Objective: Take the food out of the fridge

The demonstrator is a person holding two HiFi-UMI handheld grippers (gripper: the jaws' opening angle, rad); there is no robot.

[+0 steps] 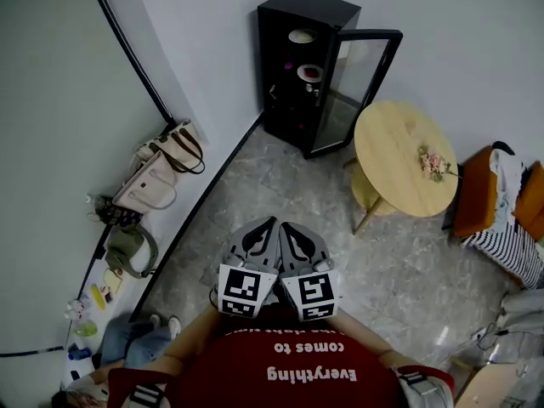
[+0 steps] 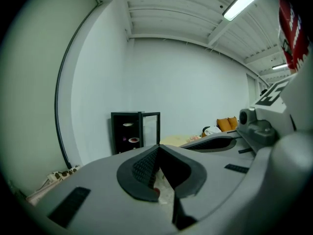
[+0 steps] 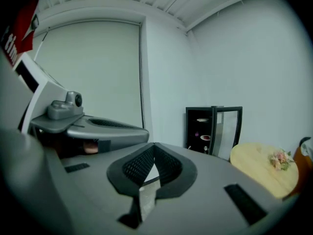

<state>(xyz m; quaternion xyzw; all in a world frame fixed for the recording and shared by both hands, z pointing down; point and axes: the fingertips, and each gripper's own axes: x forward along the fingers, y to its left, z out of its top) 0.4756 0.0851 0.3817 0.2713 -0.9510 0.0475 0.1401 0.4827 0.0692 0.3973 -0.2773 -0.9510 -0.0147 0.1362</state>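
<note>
Your left gripper point(image 2: 159, 151) and right gripper point(image 3: 154, 148) both have their jaws clenched on nothing. Well ahead of the jaws stands the open fridge point(image 1: 302, 66), with a round worktop point(image 1: 399, 155) beside it.

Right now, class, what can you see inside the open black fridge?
Inside the fridge: a pale dish on the top shelf, a plate of something red below it. The lower shelves are too dark to tell what they hold.
</note>
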